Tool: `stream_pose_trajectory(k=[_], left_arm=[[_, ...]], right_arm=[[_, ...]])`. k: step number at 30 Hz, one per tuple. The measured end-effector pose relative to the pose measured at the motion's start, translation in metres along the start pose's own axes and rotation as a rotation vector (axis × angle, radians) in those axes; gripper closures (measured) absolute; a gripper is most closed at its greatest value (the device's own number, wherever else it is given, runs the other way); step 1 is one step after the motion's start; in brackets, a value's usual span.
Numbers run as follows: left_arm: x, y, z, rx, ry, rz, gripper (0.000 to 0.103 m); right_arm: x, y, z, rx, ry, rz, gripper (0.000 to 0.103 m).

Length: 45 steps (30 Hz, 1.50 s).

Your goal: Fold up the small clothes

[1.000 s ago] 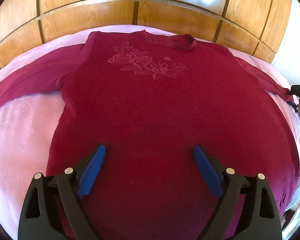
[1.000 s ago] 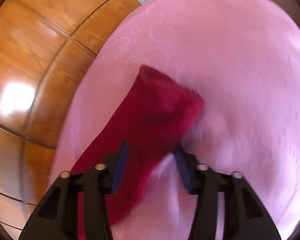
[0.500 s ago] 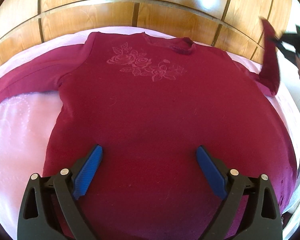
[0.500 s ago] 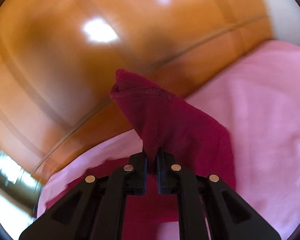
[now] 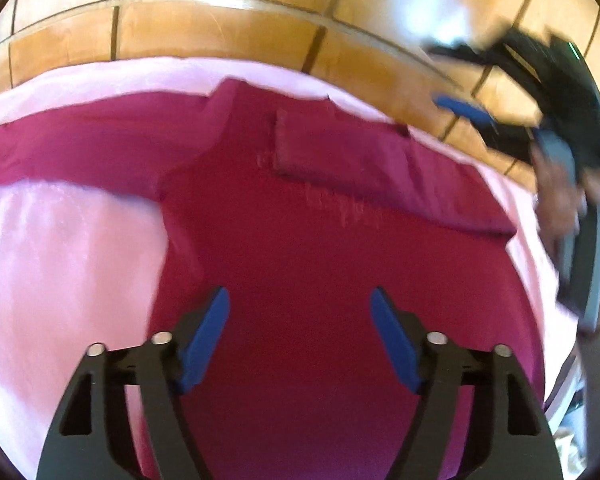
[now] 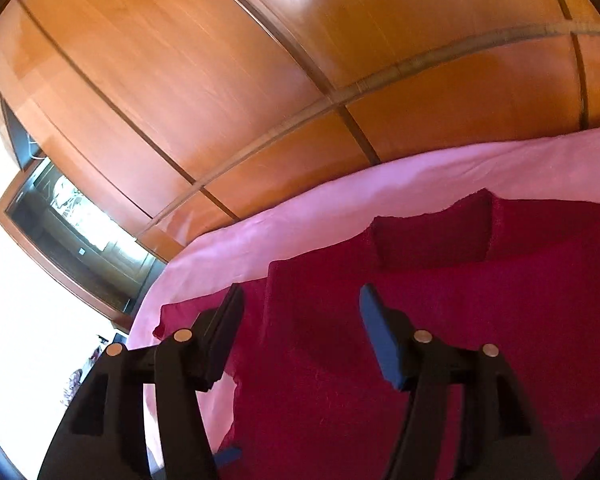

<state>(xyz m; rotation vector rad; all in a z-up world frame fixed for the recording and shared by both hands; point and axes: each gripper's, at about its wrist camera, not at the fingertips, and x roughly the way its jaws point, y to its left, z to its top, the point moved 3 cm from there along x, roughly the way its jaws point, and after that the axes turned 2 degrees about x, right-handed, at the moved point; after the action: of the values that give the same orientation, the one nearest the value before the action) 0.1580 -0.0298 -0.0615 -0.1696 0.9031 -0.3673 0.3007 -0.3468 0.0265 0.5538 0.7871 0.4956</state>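
A dark red long-sleeved top (image 5: 320, 248) lies flat on a pink bedsheet (image 5: 60, 248). Its right sleeve (image 5: 380, 168) is folded across the chest, its cuff near the collar; it also shows in the right wrist view (image 6: 432, 240). Its left sleeve (image 5: 80, 148) lies stretched out to the left. My left gripper (image 5: 300, 320) is open and empty above the top's lower body. My right gripper (image 6: 300, 320) is open and empty over the folded sleeve; it shows blurred at upper right in the left wrist view (image 5: 500, 120).
A wooden panelled headboard (image 5: 220, 28) runs along the far edge of the bed. A dark framed cabinet (image 6: 72, 236) stands beyond the bed's corner in the right wrist view. The bed's edge is at the right (image 5: 556, 320).
My right gripper carried the right sleeve up and over onto the chest, then opened and let it go. My left gripper stayed open and shifted a little right over the top.
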Motion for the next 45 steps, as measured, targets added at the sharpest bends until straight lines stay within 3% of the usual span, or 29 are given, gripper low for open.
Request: stream_pose_trajectory(k=[2,5,9,13,16,18,20,25,30,31,33,37,41,44,45], left_arm=[[0.001,0.003,0.013,-0.006,-0.019,0.003,0.033],[0.008,0.005,0.035,-0.022,-0.042,-0.001,0.033],[0.035,0.007,0.063,-0.026,-0.032,0.012,0.033],[0.071,0.010,0.085,-0.078,0.009,-0.012,0.033],[0.096,0.008,0.097,-0.097,0.044,-0.038,0.057],[0.107,0.006,0.101,-0.101,0.064,-0.050,0.087],[0.107,0.000,0.104,-0.085,0.054,-0.058,0.090],[0.074,0.000,0.111,-0.062,-0.062,-0.026,0.090],[0.095,0.013,0.097,-0.035,0.019,0.063,0.089],[0.104,0.013,0.092,-0.015,0.040,0.090,0.087],[0.107,0.012,0.087,0.009,0.003,0.107,0.085],[0.104,0.014,0.085,0.006,-0.012,0.115,0.082],[0.089,0.021,0.082,-0.051,0.008,0.097,0.056],[0.058,0.035,0.073,-0.121,-0.050,0.071,0.053],[0.046,0.044,0.067,-0.148,-0.066,0.058,0.043]], right_arm=[[-0.024,-0.012,-0.010,0.023,-0.022,-0.018,0.041],[-0.070,-0.060,-0.033,0.059,-0.045,-0.094,0.031],[-0.111,-0.114,-0.066,0.127,-0.042,-0.230,0.031],[-0.135,-0.150,-0.080,0.214,-0.066,-0.295,0.031],[-0.139,-0.164,-0.075,0.253,-0.090,-0.310,0.031],[-0.134,-0.163,-0.066,0.248,-0.104,-0.304,0.032],[-0.126,-0.157,-0.057,0.228,-0.115,-0.297,0.040],[-0.087,-0.150,-0.035,0.150,-0.099,-0.314,0.045],[-0.036,-0.166,-0.046,0.092,-0.016,-0.461,0.046],[-0.028,-0.168,-0.051,0.059,-0.026,-0.489,0.045],[-0.020,-0.165,-0.059,-0.002,-0.051,-0.524,0.039],[-0.006,-0.157,-0.061,-0.092,-0.015,-0.607,0.027],[0.001,-0.155,-0.062,-0.130,0.010,-0.637,0.019],[0.003,-0.155,-0.061,-0.139,0.022,-0.628,0.013],[0.003,-0.155,-0.061,-0.143,0.025,-0.629,0.013]])
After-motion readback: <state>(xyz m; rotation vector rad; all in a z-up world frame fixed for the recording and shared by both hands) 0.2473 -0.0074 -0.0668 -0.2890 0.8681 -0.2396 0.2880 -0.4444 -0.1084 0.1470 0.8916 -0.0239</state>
